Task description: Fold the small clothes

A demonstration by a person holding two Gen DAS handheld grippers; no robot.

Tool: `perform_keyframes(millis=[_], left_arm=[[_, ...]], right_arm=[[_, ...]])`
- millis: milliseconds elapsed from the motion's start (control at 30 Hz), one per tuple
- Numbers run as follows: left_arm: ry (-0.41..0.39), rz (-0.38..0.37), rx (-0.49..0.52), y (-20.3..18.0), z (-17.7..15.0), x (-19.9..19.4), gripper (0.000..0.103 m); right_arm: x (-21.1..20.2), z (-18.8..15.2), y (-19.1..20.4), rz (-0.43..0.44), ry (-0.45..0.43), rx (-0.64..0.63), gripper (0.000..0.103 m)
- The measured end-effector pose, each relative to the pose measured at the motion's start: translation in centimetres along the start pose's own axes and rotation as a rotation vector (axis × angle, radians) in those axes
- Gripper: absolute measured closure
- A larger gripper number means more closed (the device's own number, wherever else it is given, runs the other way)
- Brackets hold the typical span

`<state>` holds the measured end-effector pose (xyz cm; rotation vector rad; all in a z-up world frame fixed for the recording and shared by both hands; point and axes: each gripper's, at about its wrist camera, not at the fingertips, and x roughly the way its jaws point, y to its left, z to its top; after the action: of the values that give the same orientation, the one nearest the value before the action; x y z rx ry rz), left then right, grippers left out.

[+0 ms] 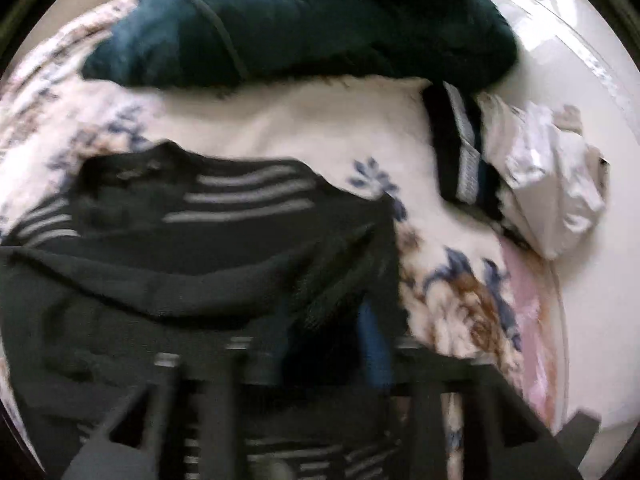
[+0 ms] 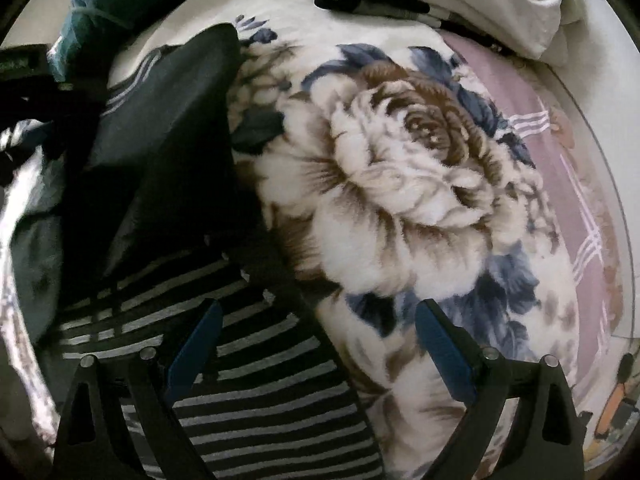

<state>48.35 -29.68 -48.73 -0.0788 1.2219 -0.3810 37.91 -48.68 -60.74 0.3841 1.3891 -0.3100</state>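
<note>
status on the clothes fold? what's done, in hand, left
Done: a folded dark item with a white label band lies at the blanket's far edge, so probably one piece is finished. In hand: the left gripper appears shut on the black striped garment, which looks partly doubled over; the right gripper is open above its striped hem. Left: finishing this fold, plus the unfolded teal garment on the floral blanket.

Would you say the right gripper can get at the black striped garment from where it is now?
Probably yes. The right gripper is open, and its left finger already hangs over the black striped garment. Nothing lies on that part; the other finger is over the floral blanket.
</note>
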Motion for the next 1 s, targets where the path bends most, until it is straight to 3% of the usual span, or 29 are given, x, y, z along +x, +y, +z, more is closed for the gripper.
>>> perform_keyframes(millis=[33, 167, 200, 233, 367, 467, 533, 667, 733, 833, 867, 933, 967, 1000], left_arm=[[-0.007, -0.015, 0.001, 0.6, -0.3, -0.8, 0.034], [-0.078, -0.029, -0.066, 5.4, -1.7, -5.7, 0.030], [-0.093, -0.011, -0.094, 7.2, -2.1, -7.0, 0.020], [-0.109, 0.028, -0.119, 9.2, -2.6, -8.4, 0.012], [-0.149, 0.251, -0.215, 17.3, -4.7, -11.8, 0.012], [-0.090, 0.377, -0.306, 23.0, -6.4, -11.1, 0.012], [-0.056, 0.417, -0.377, 25.9, -7.7, -10.3, 0.012], [-0.031, 0.449, -0.418, 27.8, -8.5, -9.0, 0.012], [-0.026, 0.463, -0.415, 27.8, -8.1, -8.2, 0.012], [-0.018, 0.466, -0.432, 28.3, -7.1, -7.2, 0.012], [-0.017, 0.464, -0.442, 29.1, -6.9, -7.1, 0.012], [-0.009, 0.471, -0.457, 29.6, -6.6, -6.6, 0.012], [-0.007, 0.466, -0.466, 29.8, -6.6, -6.6, 0.012], [-0.008, 0.460, -0.467, 30.1, -6.6, -6.6, 0.012]], right_arm=[[-0.4, 0.3, -0.4, 0.014, -0.002, 0.004, 0.005], [-2.6, 1.9, -0.7, 0.126, -0.026, 0.016, 0.005], [-3.2, 2.7, -0.3, 0.169, -0.029, 0.013, 0.005], [-3.7, 3.6, 0.4, 0.207, -0.031, -0.001, 0.005], [-4.0, 7.1, 4.8, 0.275, -0.047, -0.138, 0.005], [-3.1, 8.6, 9.2, 0.208, -0.059, -0.260, 0.005], [-2.6, 9.3, 12.0, 0.238, -0.026, -0.368, 0.005], [-0.2, 8.9, 16.7, 0.220, 0.129, -0.514, 0.005], [1.8, 9.3, 18.1, 0.175, 0.164, -0.538, 0.007], [3.3, 11.5, 19.0, 0.065, 0.077, -0.514, 0.011], [2.9, 13.0, 18.9, 0.000, -0.021, -0.464, 0.011], [2.2, 15.2, 18.1, -0.111, -0.137, -0.391, 0.011], [1.9, 16.2, 17.3, -0.128, -0.143, -0.338, 0.011], [1.5, 16.9, 16.3, -0.091, -0.121, -0.280, 0.011]])
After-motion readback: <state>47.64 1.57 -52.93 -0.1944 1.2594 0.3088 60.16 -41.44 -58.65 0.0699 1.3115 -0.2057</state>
